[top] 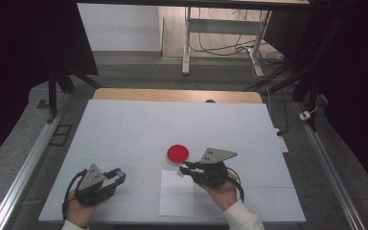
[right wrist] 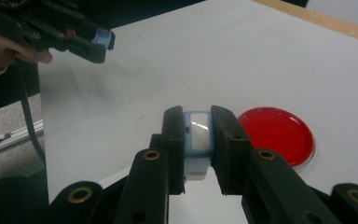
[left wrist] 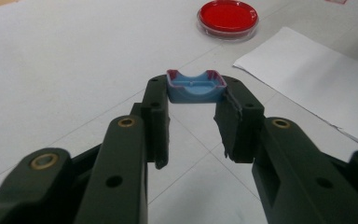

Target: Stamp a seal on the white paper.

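White table (top: 139, 124): a broad sheet-covered surface with a wooden edge strip at its far side; faint seam lines cross it. It carries every item below.

Sheet of paper (top: 176, 194): a white rectangle lying flat on the near part of the table, between the 2 hands and just below the right gripper; in the left gripper view it lies to the right (left wrist: 317, 88).

Right gripper (top: 188, 168): held in the person's right hand near the table's centre, jaws pointing left, above the top edge of the paper. Its 2 jaws are clamped on a small pale-blue block (right wrist: 197, 135) with a glossy white face, gripped on both sides.

Left gripper (top: 120, 175): held in the left hand at the near left, well apart from the right one. Its jaws pinch at their tips a small blue tray (left wrist: 196, 86) with a reddish rim, hollow side up.

Red dish (top: 178, 153): a round, shallow, clear-rimmed dish with red contents, resting on the table just beside the right gripper's jaw tips.
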